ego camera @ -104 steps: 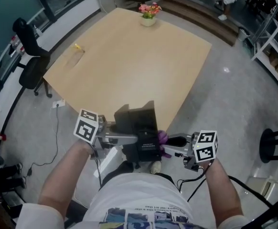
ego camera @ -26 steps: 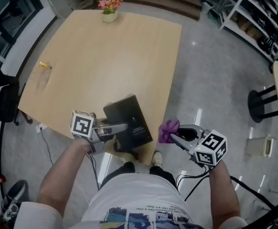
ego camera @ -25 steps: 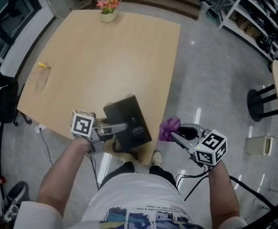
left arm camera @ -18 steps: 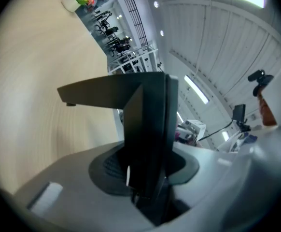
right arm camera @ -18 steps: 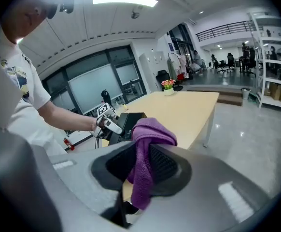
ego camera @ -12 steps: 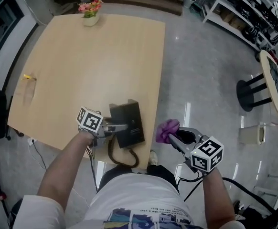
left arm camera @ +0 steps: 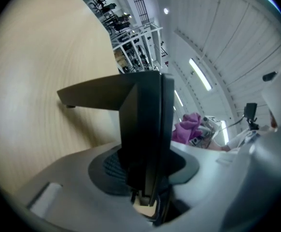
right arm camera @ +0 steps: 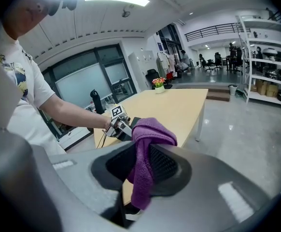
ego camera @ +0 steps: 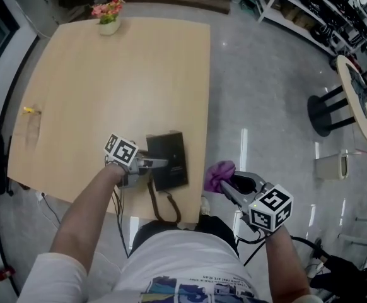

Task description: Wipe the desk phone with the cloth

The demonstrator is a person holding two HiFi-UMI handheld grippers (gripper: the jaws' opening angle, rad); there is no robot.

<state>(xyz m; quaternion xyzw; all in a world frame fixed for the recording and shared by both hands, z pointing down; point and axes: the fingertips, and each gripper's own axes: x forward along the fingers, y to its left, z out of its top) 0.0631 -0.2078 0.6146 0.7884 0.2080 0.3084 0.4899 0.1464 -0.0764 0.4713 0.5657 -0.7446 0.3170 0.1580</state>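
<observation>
The black desk phone [ego camera: 168,160] sits at the near edge of the wooden table [ego camera: 108,81], with its cord [ego camera: 163,208] hanging off the edge. My left gripper [ego camera: 153,165] is shut on the phone's left side. In the left gripper view the phone [left arm camera: 145,124] stands on edge between the jaws of the left gripper [left arm camera: 143,187]. My right gripper [ego camera: 225,182] hovers over the floor to the right of the table, shut on a bunched purple cloth [ego camera: 218,175]. The right gripper view shows the cloth [right arm camera: 145,153] draped between the jaws of the right gripper [right arm camera: 140,178], well apart from the phone [right arm camera: 132,123].
A flower pot [ego camera: 108,19] stands at the table's far edge and a small yellow item [ego camera: 29,111] near its left edge. To the right are a black stool [ego camera: 327,109], a round table [ego camera: 355,93], a white bin [ego camera: 332,166] and shelving [ego camera: 322,11].
The phone has gone from tilted at the table's edge to lying farther onto the tabletop in the left gripper. The right gripper with the cloth has stayed off to the right.
</observation>
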